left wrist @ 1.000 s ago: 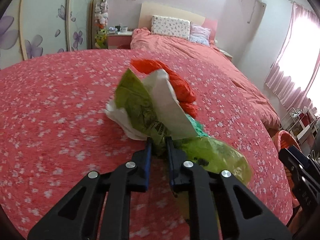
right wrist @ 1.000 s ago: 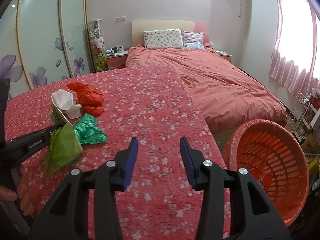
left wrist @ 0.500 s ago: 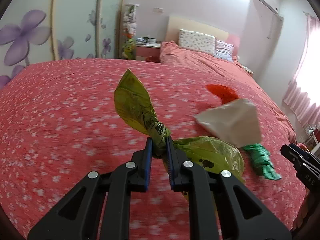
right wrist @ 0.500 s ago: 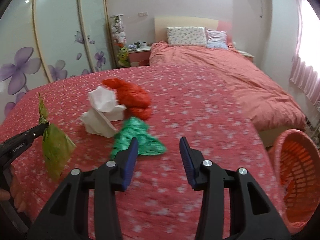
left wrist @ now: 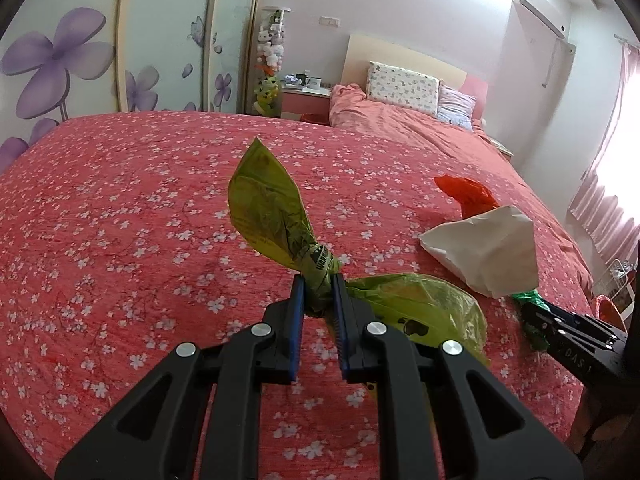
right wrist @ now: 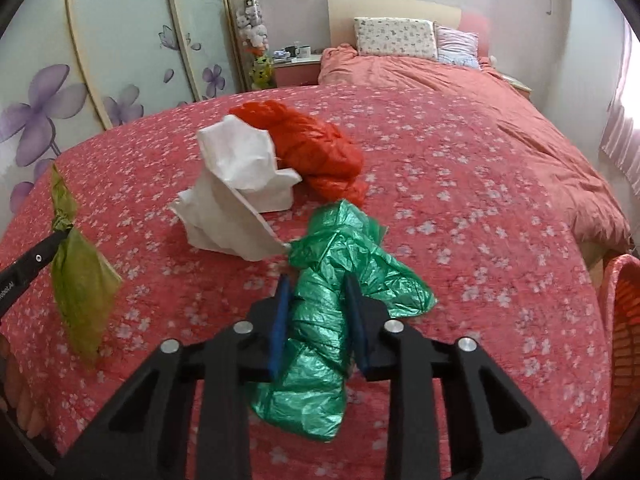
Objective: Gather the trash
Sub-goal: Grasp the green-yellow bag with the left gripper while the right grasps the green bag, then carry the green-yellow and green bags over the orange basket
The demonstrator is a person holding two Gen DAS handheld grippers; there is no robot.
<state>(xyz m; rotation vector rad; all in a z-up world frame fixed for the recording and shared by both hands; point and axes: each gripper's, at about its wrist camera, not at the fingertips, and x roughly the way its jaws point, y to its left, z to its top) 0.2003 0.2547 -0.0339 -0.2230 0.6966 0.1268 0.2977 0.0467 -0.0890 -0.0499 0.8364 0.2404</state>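
OK, my left gripper (left wrist: 318, 294) is clamped on the twisted neck of the yellow-green bag (left wrist: 272, 216); the bag's tail fans up past the pads, its body hangs below and right of the jaws, off the bedspread (left wrist: 120, 208). In the right wrist view that same bag (right wrist: 80, 284) dangles at the far left, apart from the rest of the trash.

My right gripper (right wrist: 320, 316) is spread wide, straddling the green plastic bag (right wrist: 336, 304). The bag lies flat on the bedspread between the blue pads; I can't tell if either pad touches it. No grip there.

Just beyond the green bag sits the crumpled white paper (right wrist: 236, 192), its near corner touching the green bag's top edge. The red bag (right wrist: 316, 152) lies behind the paper, touching it.

The surface is a red cover with white blossoms. The orange basket (right wrist: 624, 320) sits at the right edge, below the bed's level. Farther back: a second bed with pillows (right wrist: 394, 38), a nightstand (right wrist: 296, 66), a plush-toy column (right wrist: 252, 24), wardrobe doors with purple flowers (right wrist: 44, 108), pink curtains on the right.
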